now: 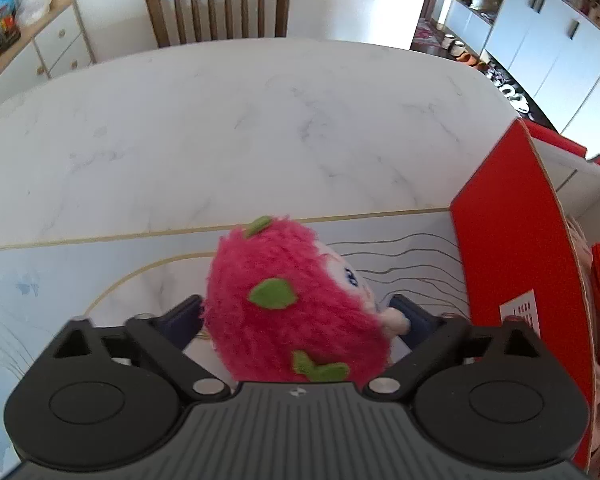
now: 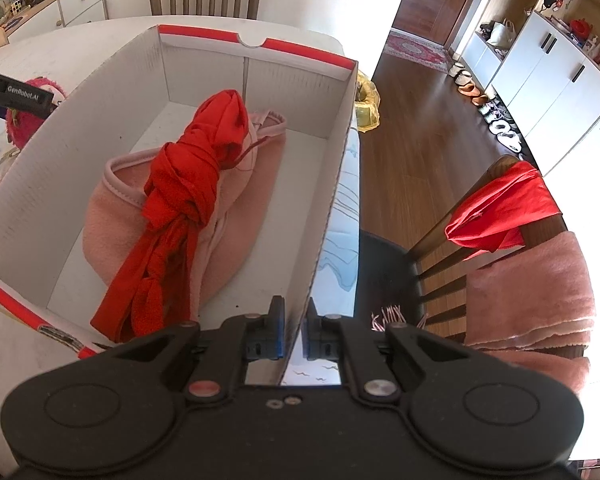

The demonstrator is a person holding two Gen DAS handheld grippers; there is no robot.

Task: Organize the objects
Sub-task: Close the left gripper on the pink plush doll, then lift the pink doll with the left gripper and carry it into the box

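A fuzzy pink plush toy (image 1: 292,304) with green leaf patches lies on a pale printed mat (image 1: 40,280). My left gripper (image 1: 298,316) stands over it. The fingers flank the toy on both sides, close against its fur, and the jaws stand wide. To the right stands a red-and-white cardboard box (image 1: 508,216). My right gripper (image 2: 294,332) is shut on the box's near right wall (image 2: 332,184). Inside the box lie a knotted red cloth (image 2: 188,184) and a pink fabric piece (image 2: 236,208). The toy (image 2: 24,128) shows left of the box.
The white marble table (image 1: 260,120) stretches beyond the mat. A wooden chair (image 1: 220,4) stands at its far side. Another chair (image 2: 452,240) at the right carries a red cloth (image 2: 504,208) and a pink towel (image 2: 528,300). A yellow object (image 2: 366,108) sits behind the box.
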